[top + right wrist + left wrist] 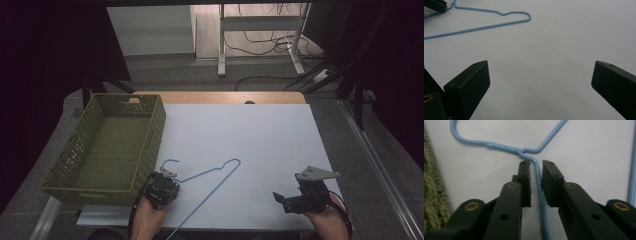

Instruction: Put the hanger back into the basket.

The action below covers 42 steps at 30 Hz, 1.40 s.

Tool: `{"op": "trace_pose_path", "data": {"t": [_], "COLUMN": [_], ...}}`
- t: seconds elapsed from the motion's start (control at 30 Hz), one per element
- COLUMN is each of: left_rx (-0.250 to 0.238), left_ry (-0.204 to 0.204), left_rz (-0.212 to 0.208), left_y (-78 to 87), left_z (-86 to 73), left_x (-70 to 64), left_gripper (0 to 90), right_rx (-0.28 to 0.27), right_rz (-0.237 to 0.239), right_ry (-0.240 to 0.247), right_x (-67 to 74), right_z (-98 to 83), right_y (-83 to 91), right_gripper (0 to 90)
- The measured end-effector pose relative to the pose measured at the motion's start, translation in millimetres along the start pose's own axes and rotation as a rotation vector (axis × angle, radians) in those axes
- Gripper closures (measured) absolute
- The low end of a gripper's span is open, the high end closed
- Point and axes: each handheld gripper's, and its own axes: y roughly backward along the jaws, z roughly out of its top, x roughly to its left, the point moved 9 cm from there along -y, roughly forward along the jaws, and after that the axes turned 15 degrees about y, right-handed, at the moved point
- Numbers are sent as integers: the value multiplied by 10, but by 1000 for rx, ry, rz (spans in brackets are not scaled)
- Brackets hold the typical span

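Observation:
A light-blue wire hanger point(236, 161) lies flat on the white table top point(250, 130), its hook toward the basket. My left gripper point(168, 176) is at the hanger's neck. In the left gripper view the jaws point(537, 164) straddle the wire point(539, 182) just below the twist, narrowly open, with a gap beside the wire. My right gripper point(278, 198) rests near the table's front right, wide open point(541, 65) over bare table. The right gripper view has the hanger point(499, 12) lying farther off, with the left gripper point(435, 5) at its neck.
An olive woven basket point(151, 145) stands at the table's left edge, close to the hanger's hook; its weave shows at the left point(431, 195). Beyond the table are a desk frame point(222, 45) and cables on the floor.

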Motion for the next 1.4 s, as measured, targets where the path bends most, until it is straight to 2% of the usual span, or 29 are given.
{"op": "trace_pose_path", "data": {"t": [0.07, 0.1, 0.23, 0.3, 0.43, 0.5, 0.63, 0.73, 0.8, 0.83, 0.87, 0.97, 1.17, 1.2, 1.23, 1.33, 1.4], "left_rx": [-9, -25, -36, -48, -57, -60, -70, -79, -82, -82, -89, -92, -92, -92, -92, -92, -92], "left_ry": [14, 36, 47, 52, 53, 53, 54, 52, 42, 42, 43, 43, 37, 37, 38, 36, 34], "left_rz": [-5, -22, -33, -49, -69, -77, -89, -97, -100, -100, -103, -107, -115, -115, -118, -122, -123], "left_y": [1, 6, 31, 68, 96, 107, 123, 133, 144, 144, 151, 153, 166, 166, 168, 171, 173], "left_z": [-2, 3, 18, 39, 33, 21, 4, 6, 7, 7, 9, 6, 6, 6, 6, 6, 5], "left_x": [-4, 8, 14, 6, -9, -17, -28, -39, -42, -42, -49, -57, -72, -72, -73, -75, -77], "left_gripper": [858, 861, 865, 867, 867, 867, 867, 867, 867, 867, 867, 867, 868, 867, 868, 868, 868], "right_rx": [1, 3, 4, 1, -8, -14, -30, -22, -13, -13, -6, -2, -13, -13, -11, -5, -8], "right_rz": [1, 2, 17, 29, 74, 98, 157, 193, 208, 208, 231, 264, 317, 317, 329, 350, 356], "right_ry": [6, 6, 16, 38, 27, 38, 42, 62, 84, 84, 93, 100, 110, 110, 122, 143, 148], "right_x": [7, 11, 40, 77, 183, 249, 377, 469, 535, 535, 603, 700, 874, 874, 940, 1053, 1087], "right_z": [10, 13, 69, 171, 348, 445, 675, 843, 940, 940, 1028, 1143, 1335, 1335, 1382, 1440, 1460], "right_y": [-15, -20, -55, -110, -213, -282, -462, -637, -769, -769, -899, -1072, -1390, -1390, -1495, -1642, -1684], "right_gripper": [17, 17, 21, 24, 11, 2, 0, 0, 0, 0, 0, 2, 119, 119, 176, 262, 285]}}
